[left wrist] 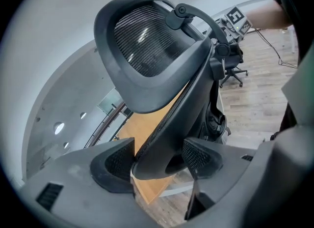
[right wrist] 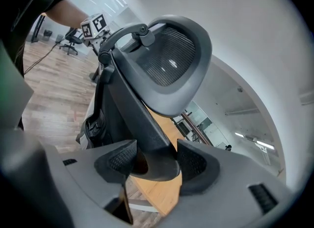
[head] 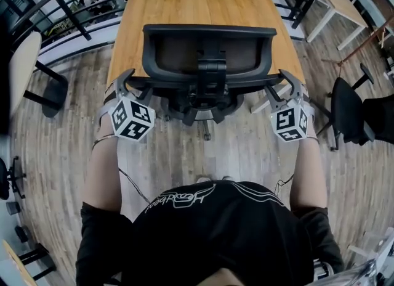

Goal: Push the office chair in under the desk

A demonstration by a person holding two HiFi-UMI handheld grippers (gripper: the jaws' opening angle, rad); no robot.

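A black office chair (head: 209, 57) with a mesh back stands at the near edge of a wooden desk (head: 203, 1), its seat tucked beneath the top. My left gripper (head: 132, 84) is shut on the left edge of the chair's backrest frame (left wrist: 167, 138). My right gripper (head: 289, 87) is shut on the right edge of that frame (right wrist: 152, 148). In both gripper views the mesh headrest (left wrist: 147, 40) (right wrist: 171, 57) rises above the jaws, and the frame fills the gap between the pads.
A black railing (head: 68, 13) curves behind the desk. Another black chair (head: 348, 109) stands at the right, a pale chair (head: 24, 63) at the left, a white table (head: 341, 4) at the far right. Wood floor (head: 55, 149) lies all round.
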